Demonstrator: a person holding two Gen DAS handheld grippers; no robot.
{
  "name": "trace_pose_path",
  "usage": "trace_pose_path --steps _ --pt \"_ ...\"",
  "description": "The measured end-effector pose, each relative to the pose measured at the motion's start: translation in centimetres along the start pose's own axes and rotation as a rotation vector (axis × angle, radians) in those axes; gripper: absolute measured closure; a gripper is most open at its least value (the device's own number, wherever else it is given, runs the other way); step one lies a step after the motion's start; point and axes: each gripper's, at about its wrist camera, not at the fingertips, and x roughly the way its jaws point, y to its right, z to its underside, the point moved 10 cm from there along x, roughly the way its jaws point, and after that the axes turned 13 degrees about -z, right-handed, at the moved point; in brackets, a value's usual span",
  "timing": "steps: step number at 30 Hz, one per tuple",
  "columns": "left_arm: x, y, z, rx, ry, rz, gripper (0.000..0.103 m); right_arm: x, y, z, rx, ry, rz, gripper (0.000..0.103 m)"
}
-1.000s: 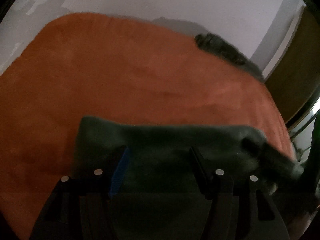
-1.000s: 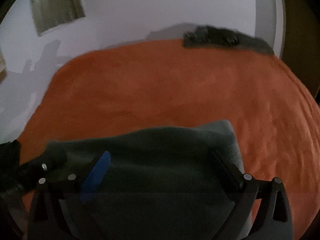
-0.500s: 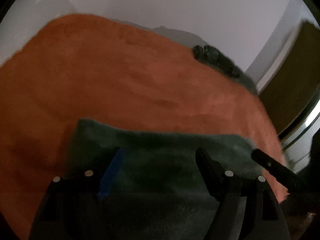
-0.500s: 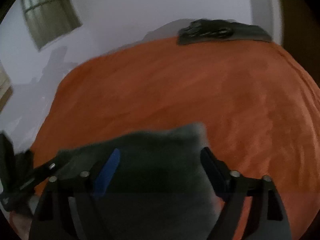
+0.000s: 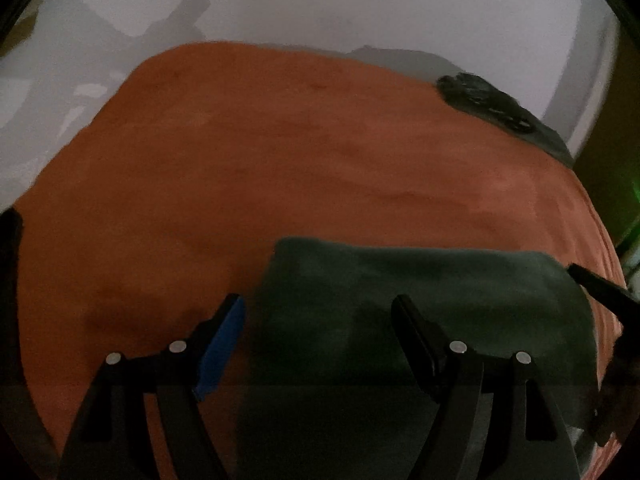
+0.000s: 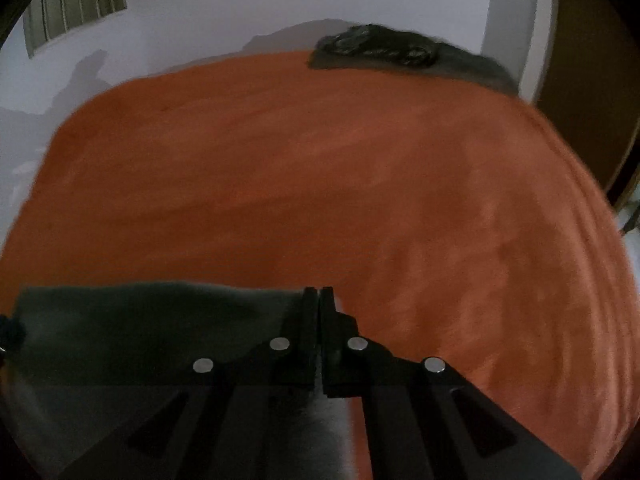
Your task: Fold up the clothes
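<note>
On the 1 orange blanket (image 5: 280, 152) lie 1 folded dark green cloth (image 5: 420, 304) at its near edge and 1 dark heap of clothes (image 5: 488, 102) at its far corner, with 2 grippers (image 5: 318, 312) (image 6: 319, 294) above.

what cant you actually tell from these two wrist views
- Left wrist view: the near part of the dark green garment is hidden behind the left gripper, open.
- Right wrist view: whether the right gripper, shut, pinches the garment's edge; its own fingers cover the contact.
- Both views: what the dark pile at the orange bedspread's far edge is; blurred.
</note>
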Motion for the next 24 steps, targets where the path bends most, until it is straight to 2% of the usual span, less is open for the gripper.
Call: trace_pose_path --steps 2,4,6,7,8,10,13,15,20,24 --pt "-0.8 0.2 -0.5 -0.032 0.018 0.037 0.027 -2.0 -1.5 0.1 -0.007 0.043 -0.035 0.102" --pt "-1.1 1.4 -0.8 -0.017 0.043 0.043 0.027 -4.3 -3.4 0.5 -0.020 0.077 -0.085 0.101" --pt "-1.2 3.2 -1.0 0.025 0.074 0.030 0.026 -5.1 -6.1 1.7 -0.024 0.067 -0.181 0.090" --pt "-1.3 4.1 -1.2 0.045 0.089 0.024 0.026 -5.1 -7.3 2.3 -0.018 0.055 -0.224 0.080" --pt "-1.4 5.0 -1.3 0.066 0.104 0.017 0.026 -4.7 -8.3 3.0 -0.018 0.031 -0.242 0.077" --pt "-0.7 6.1 -1.4 0.096 0.115 -0.010 0.026 -4.3 -9.1 3.4 -0.034 0.024 -0.221 0.076" --pt "1.9 7.2 -0.8 0.154 0.069 -0.087 0.026 -3.8 -9.4 3.4 -0.058 0.045 -0.163 0.076" --pt "3.4 7.1 -0.1 0.173 0.048 -0.123 0.026 -3.2 -9.5 3.3 -0.070 0.044 -0.160 0.076" --pt "3.9 5.9 -0.5 0.111 0.026 -0.069 0.026 -1.1 -8.4 3.1 -0.105 0.026 -0.156 0.076" --pt "4.0 4.9 -0.4 0.087 0.032 -0.061 0.026 -1.1 -5.9 1.7 -0.041 0.050 -0.180 0.079"
